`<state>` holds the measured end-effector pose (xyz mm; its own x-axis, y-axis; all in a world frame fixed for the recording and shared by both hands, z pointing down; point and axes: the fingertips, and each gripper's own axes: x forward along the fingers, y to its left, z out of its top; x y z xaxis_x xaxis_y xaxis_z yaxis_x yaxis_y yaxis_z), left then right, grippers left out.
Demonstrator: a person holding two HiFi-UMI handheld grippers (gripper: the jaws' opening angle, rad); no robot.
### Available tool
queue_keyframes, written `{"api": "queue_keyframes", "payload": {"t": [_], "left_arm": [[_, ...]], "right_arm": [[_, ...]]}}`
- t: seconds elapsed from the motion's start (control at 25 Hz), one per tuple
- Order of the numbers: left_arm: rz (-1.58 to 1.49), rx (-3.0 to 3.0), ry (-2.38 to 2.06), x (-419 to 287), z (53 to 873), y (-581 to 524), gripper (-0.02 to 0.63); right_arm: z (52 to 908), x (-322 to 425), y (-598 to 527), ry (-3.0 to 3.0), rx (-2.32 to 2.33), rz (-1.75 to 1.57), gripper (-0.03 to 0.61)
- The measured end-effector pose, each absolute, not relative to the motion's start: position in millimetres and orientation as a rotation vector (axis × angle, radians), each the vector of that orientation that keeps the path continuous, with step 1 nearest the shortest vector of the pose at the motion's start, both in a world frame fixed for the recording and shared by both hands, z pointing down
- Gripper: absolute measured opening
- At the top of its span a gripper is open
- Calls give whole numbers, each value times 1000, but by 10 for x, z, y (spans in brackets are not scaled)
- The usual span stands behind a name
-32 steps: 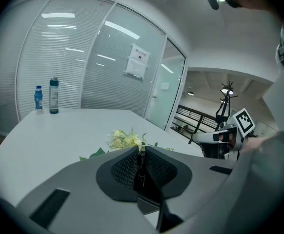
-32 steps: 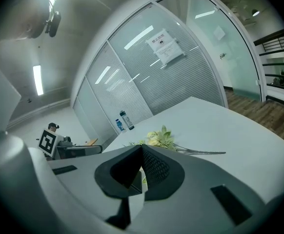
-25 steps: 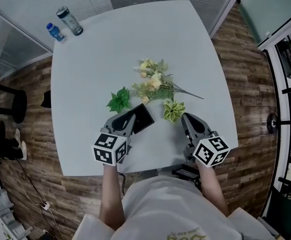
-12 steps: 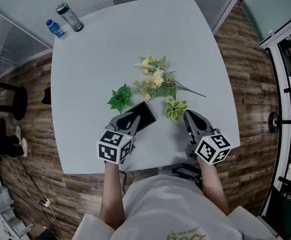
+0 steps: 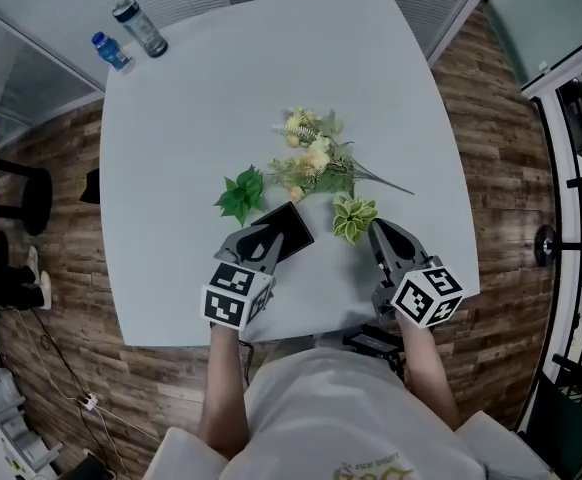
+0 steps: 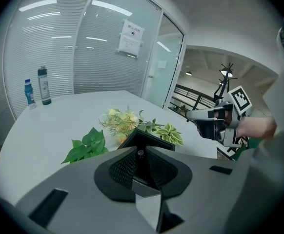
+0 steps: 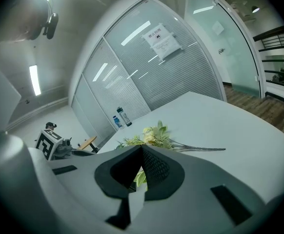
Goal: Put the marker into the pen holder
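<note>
A black square pen holder (image 5: 291, 230) sits near the table's front edge, just below the green leaf sprig (image 5: 239, 196). My left gripper (image 5: 262, 241) is shut on its near corner, and its rim (image 6: 154, 140) shows just past the jaw tips in the left gripper view (image 6: 140, 152). My right gripper (image 5: 376, 230) hovers at the front right, beside the variegated leaf (image 5: 352, 218). Its jaws are shut with nothing between them (image 7: 142, 149). No marker shows in any view.
Artificial flowers (image 5: 311, 156) with a long stem lie mid-table. Two bottles (image 5: 139, 28) stand at the far left corner. The white table (image 5: 221, 88) ends just behind both grippers. A glass wall runs beyond the far side and a stool (image 5: 16, 206) stands left.
The left gripper's rear cube has drifted slightly right, with the holder still in its jaws. The right gripper has kept its place.
</note>
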<state>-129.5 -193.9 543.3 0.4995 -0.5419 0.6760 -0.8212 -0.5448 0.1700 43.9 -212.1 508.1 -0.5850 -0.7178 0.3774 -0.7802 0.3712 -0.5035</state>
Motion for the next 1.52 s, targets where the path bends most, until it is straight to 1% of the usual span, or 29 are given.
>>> {"api": "queue_keyframes", "payload": {"t": [0.16,0.32,0.68,1.52], "left_arm": [[883,2317,-1112,-1269,5460,-1916,59],[893,2337,-1112,-1239,5461,-1904,84],[963,2374,-1148,-1225,5512,-1931,166],[1020,2397,-1310,-1265,5471,-1983,180]], "right_arm": [[5081,388,-2138,-2528,1366,1015,16],[5080,339,-2144,-2535,1350,1018,17],[5069,312,-2172,-2560,1332,1033,17],[5066,464,-2074,-2547,1367,1045,17]]}}
